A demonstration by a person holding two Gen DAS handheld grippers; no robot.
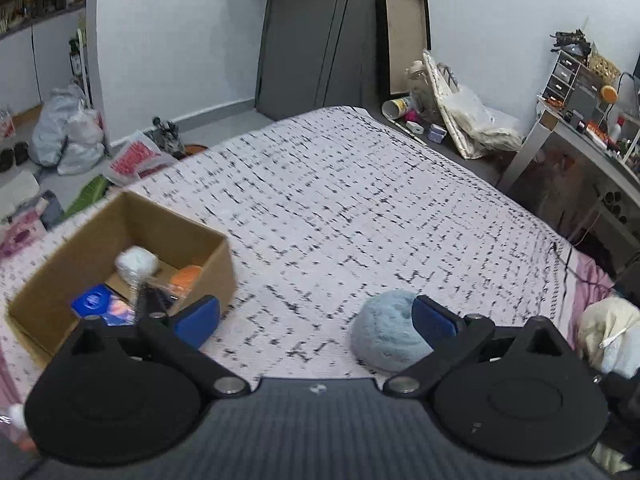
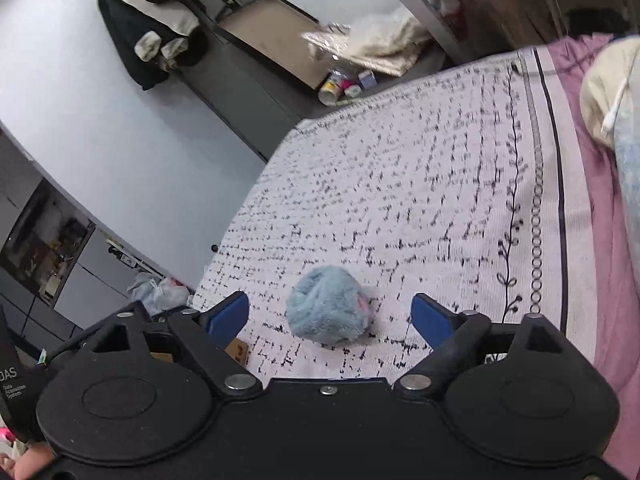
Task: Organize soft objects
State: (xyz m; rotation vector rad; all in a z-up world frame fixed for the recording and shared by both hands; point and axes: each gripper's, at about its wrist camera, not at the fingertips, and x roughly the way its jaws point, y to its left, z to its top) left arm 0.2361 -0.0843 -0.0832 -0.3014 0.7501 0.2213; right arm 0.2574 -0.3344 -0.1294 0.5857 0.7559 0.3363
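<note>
A fluffy light-blue soft ball (image 1: 387, 334) lies on the patterned bedspread (image 1: 340, 200). In the left wrist view it sits against the inner side of the right finger of my open left gripper (image 1: 316, 320). A brown cardboard box (image 1: 120, 264) stands on the bed at the left and holds a white fluffy ball (image 1: 135, 265), an orange thing (image 1: 186, 276) and a blue item (image 1: 92, 300). In the right wrist view the blue ball (image 2: 330, 306) lies between the fingers of my open right gripper (image 2: 330, 320), just ahead of them, untouched.
A cream and pale-blue pillow or bundle (image 2: 616, 120) lies on the pink sheet at the right. Bags and clutter (image 1: 64, 136) cover the floor beyond the bed's left edge. A desk (image 1: 580, 140) stands at the right. A corner of the box (image 2: 236, 350) shows under my right gripper's left finger.
</note>
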